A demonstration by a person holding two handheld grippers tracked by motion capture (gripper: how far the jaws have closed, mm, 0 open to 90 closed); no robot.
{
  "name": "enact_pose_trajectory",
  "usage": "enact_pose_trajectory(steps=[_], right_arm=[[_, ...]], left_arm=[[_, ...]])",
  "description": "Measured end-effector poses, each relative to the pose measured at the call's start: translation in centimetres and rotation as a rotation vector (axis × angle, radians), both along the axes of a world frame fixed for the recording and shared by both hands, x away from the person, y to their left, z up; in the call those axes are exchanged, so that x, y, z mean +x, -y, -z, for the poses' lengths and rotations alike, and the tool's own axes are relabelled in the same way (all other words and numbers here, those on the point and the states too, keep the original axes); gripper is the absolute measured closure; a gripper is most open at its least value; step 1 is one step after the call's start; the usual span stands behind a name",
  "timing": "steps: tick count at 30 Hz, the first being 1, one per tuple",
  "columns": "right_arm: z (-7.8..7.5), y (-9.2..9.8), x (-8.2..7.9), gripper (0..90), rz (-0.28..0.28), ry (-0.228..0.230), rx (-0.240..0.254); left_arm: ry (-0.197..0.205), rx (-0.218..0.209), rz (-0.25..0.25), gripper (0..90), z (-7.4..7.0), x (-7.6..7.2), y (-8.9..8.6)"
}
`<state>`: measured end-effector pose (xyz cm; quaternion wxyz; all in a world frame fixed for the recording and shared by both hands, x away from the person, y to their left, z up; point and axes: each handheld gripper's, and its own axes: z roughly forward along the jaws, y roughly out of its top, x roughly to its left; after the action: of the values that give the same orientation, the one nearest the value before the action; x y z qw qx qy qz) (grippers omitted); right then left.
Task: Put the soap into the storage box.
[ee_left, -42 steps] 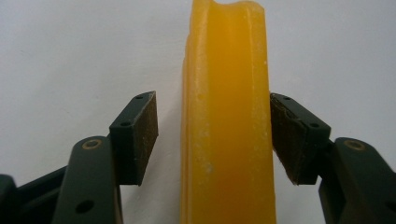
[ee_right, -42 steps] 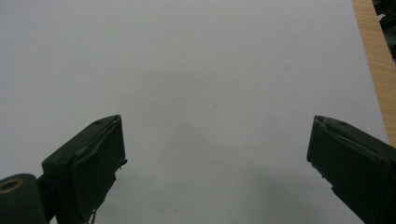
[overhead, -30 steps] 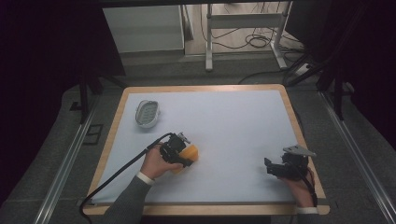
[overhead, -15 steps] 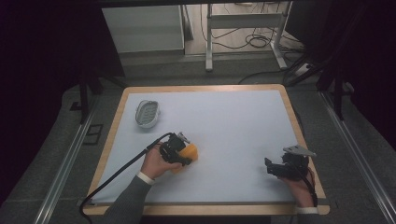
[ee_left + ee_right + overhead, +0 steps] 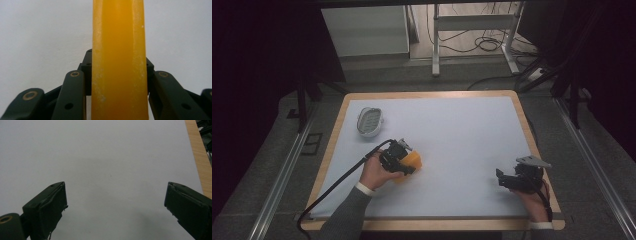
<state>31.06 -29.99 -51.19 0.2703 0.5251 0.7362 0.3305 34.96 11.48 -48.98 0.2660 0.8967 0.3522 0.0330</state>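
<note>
Jaws of the left gripper are pressed against both flat sides of an orange block, which stands edge-on between them and rises past the top of the left gripper view. From the high view, the same left gripper sits at the near-left part of the white table, with the orange block sticking out on its far side, low over the surface or resting on it (which of the two I cannot tell). The right gripper waits near the table's right edge, well apart from the block; its own view shows the right gripper with jaws spread wide over bare white surface, holding nothing. Farther back, near the left rear, lies a small grey oval dish.

Judging the risk: the block's faces look smooth and slightly waxy, and the grip seems to sit at its near end, so a quick swing toward the dish could let it pivot or slide out. Squeezing harder might dent it, if it is soft.
</note>
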Motion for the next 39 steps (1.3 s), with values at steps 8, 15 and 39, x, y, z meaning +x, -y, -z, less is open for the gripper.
enact_pose_trajectory(steps=[8, 15, 39], right_arm=[[0.0, 0.0, 0.0, 4.4, 0.002, 0.001, 0.001], [0.0, 0.1, 0.0, 4.4, 0.008, 0.0, 0.004], [0.1, 0.2, 0.1, 4.4, 0.009, -0.005, 0.0]], left_arm=[[0.021, -0.017, -0.021, 60.7, -1.3, 0.3, -1.0], [0.051, -0.041, -0.058, 60.7, -2.8, 0.7, -2.6], [0.086, -0.062, -0.13, 60.9, -5.8, 2.6, -5.9]])
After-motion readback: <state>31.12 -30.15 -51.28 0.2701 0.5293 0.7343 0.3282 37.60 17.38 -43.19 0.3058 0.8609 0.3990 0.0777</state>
